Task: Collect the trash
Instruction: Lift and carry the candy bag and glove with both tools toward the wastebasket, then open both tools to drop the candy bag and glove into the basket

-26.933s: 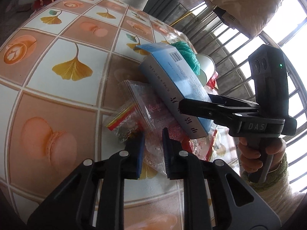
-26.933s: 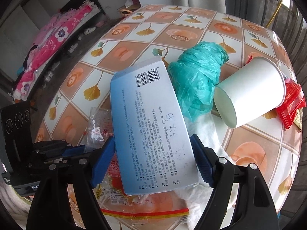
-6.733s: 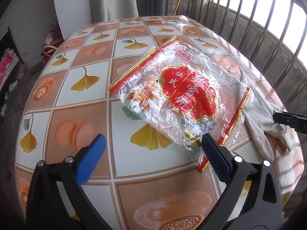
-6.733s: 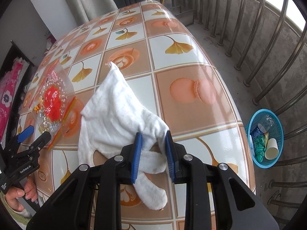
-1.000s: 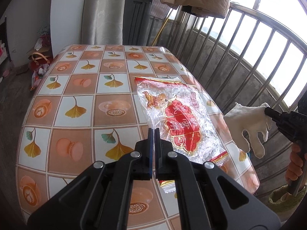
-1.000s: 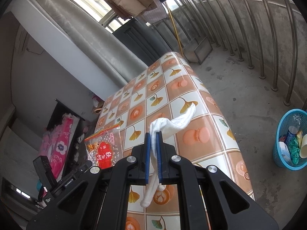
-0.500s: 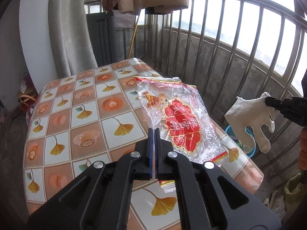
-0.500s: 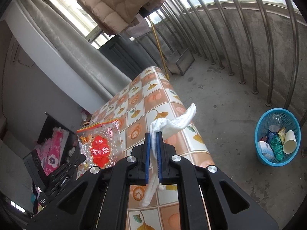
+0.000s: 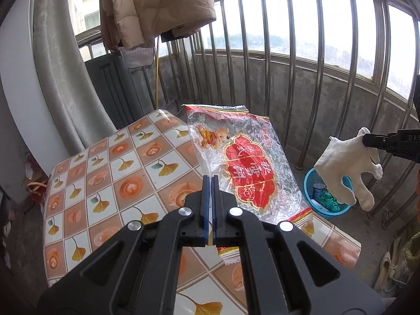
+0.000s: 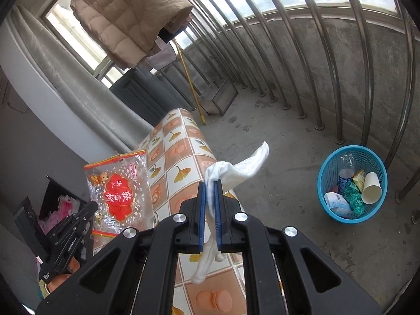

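Blue plastic mesh forms the waste basket (image 10: 331, 169) on the concrete floor beside the balcony railing (image 10: 367, 60). Inside the basket lie a white paper cup (image 10: 370, 187) on its side, a crumpled green plastic bag (image 10: 354, 193), a pale blue carton (image 10: 337, 202), a clear bottle (image 10: 344, 170) and a yellowish wrapper (image 10: 358, 176). The right gripper (image 10: 209, 183) is pinched on a white cloth (image 10: 241, 169), held in the air above the table edge, short of the basket. The left gripper (image 9: 210, 181) is pressed together on a corner of the clear red-printed snack bag (image 9: 244, 168), lifted over the tiled table (image 9: 118, 183), on the table's side of the basket.
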A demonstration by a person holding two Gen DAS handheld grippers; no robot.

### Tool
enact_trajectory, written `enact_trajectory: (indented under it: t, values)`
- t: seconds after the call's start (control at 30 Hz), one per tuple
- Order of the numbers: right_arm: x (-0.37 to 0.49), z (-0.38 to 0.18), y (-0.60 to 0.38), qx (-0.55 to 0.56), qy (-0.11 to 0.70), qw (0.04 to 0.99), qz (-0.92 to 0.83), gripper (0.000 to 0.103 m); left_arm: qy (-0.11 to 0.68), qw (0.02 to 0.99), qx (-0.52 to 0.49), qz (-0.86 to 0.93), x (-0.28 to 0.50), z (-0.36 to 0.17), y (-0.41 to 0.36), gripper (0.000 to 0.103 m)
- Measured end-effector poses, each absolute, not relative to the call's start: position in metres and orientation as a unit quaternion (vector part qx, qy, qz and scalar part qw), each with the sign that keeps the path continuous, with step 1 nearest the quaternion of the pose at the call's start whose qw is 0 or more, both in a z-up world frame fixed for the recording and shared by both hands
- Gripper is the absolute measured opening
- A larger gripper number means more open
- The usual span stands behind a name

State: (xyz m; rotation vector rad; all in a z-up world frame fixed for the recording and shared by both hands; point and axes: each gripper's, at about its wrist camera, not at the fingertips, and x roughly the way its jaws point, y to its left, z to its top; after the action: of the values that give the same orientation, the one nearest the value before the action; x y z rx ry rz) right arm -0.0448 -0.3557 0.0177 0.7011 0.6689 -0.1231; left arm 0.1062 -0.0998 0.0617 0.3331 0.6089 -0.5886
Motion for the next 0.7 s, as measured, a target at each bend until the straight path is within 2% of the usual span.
enact_trajectory:
  t: [0.4,0.7]
  values:
    - [-0.061,0.009,-0.387,0.354,0.310,0.877,-0.099,0.007,0.282,0.880,0.193,-0.330,0.110,0.067,-0.151,0.000]
    - [-0.090,-0.011,-0.434,0.380,0.295,0.858,-0.182,0.007,0.319,0.822,0.214,-0.421,0.117,0.047,-0.237,0.000]
